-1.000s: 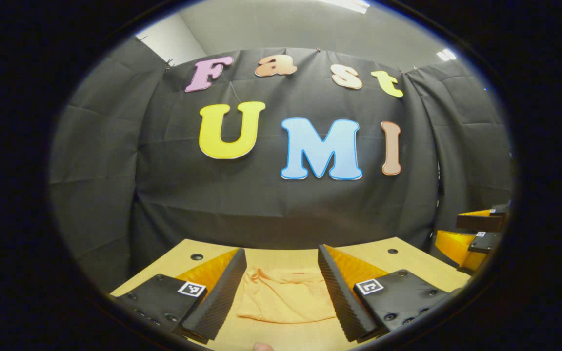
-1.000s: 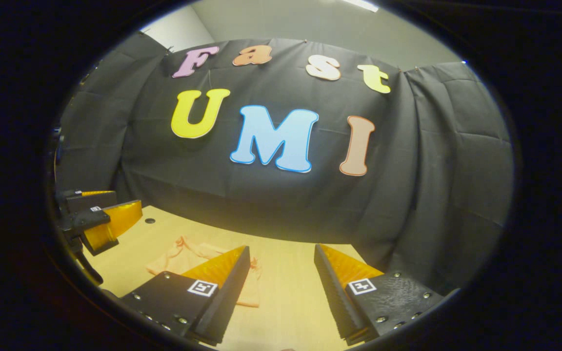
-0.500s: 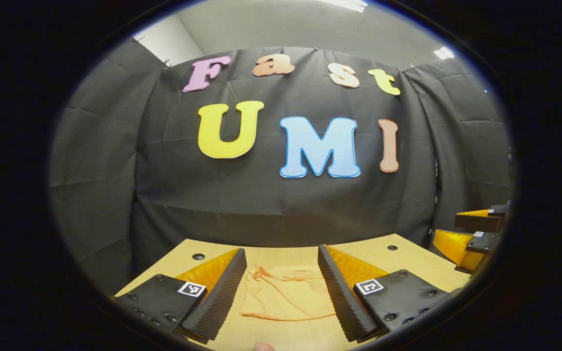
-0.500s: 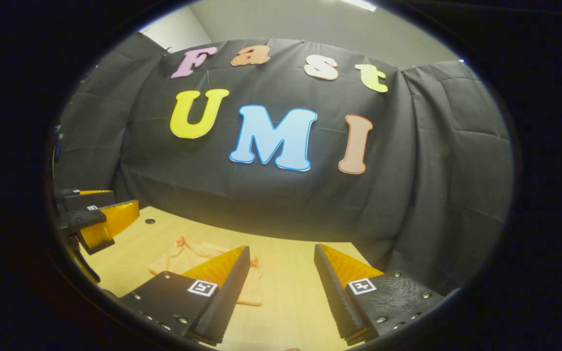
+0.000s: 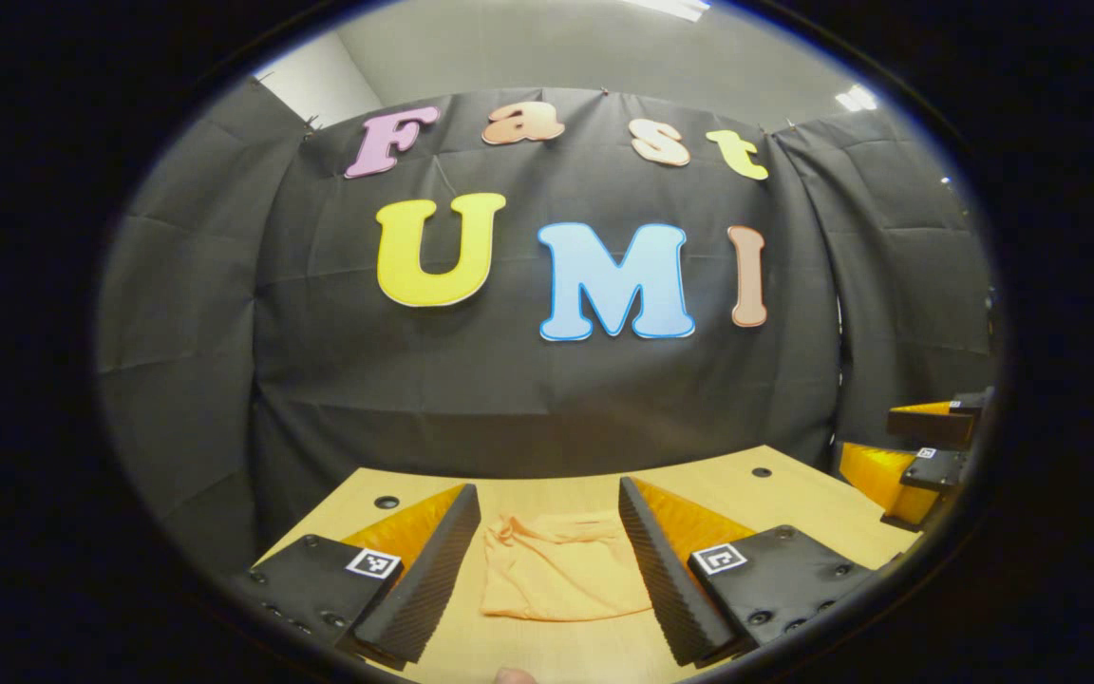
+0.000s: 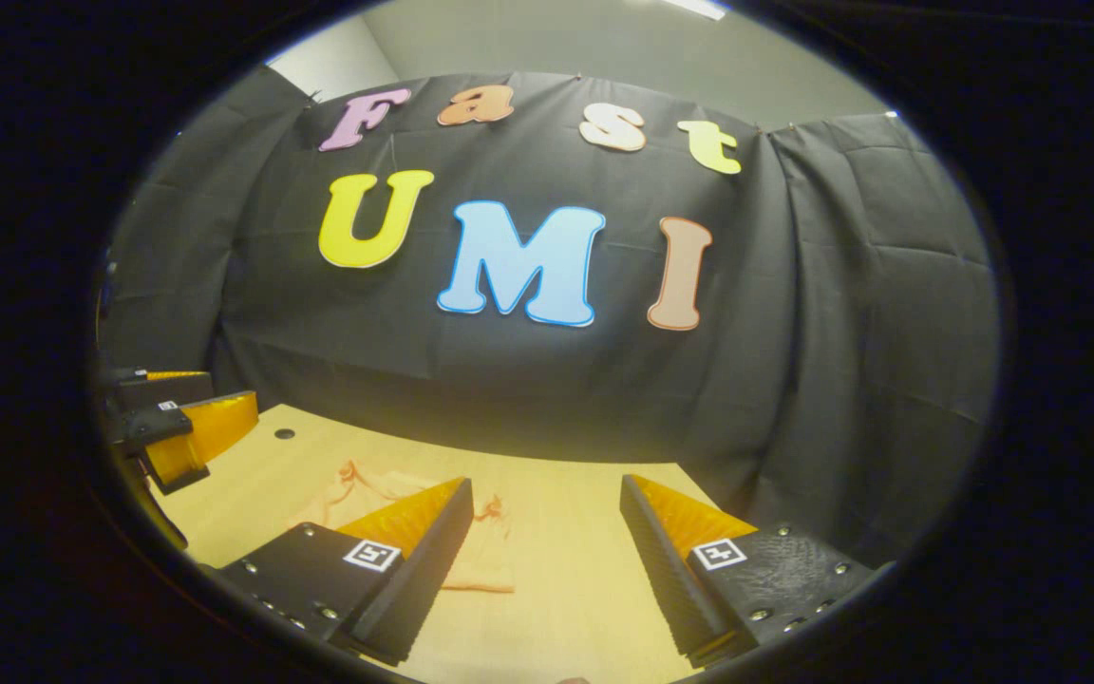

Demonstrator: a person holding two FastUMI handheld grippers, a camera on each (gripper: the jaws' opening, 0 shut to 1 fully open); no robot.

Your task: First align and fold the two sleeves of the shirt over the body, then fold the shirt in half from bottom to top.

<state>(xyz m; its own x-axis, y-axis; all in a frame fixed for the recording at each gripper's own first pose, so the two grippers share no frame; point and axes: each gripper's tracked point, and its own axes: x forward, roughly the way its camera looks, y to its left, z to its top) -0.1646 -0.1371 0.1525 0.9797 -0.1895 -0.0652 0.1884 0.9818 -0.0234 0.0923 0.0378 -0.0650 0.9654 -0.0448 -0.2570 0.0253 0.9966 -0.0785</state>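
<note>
A small orange shirt [image 5: 561, 570] lies folded into a compact rectangle on the light wooden table [image 5: 708, 480]. In the left gripper view it sits straight ahead, framed by my left gripper [image 5: 549, 503], whose fingers stand wide apart above the table with nothing held. In the right gripper view the shirt [image 6: 357, 489] lies ahead to the left, partly hidden behind my right gripper's left finger [image 6: 414, 560]. My right gripper [image 6: 547, 494] is open and empty over bare table right of the shirt. Each view catches the other gripper at its edge: the right gripper [image 5: 922, 446], the left gripper [image 6: 177, 423].
The black cloth wall [image 5: 547, 399] closes off the table's far side and both flanks. Small round holes [image 5: 386, 501] [image 5: 762, 471] sit near the table's back corners. Bare wood [image 6: 566, 570] stretches to the right of the shirt.
Both grippers have drifted slightly, so the wall and table sit a little further left and the shirt shows a bit farther ahead. Both stay open; the shirt itself has not moved.
</note>
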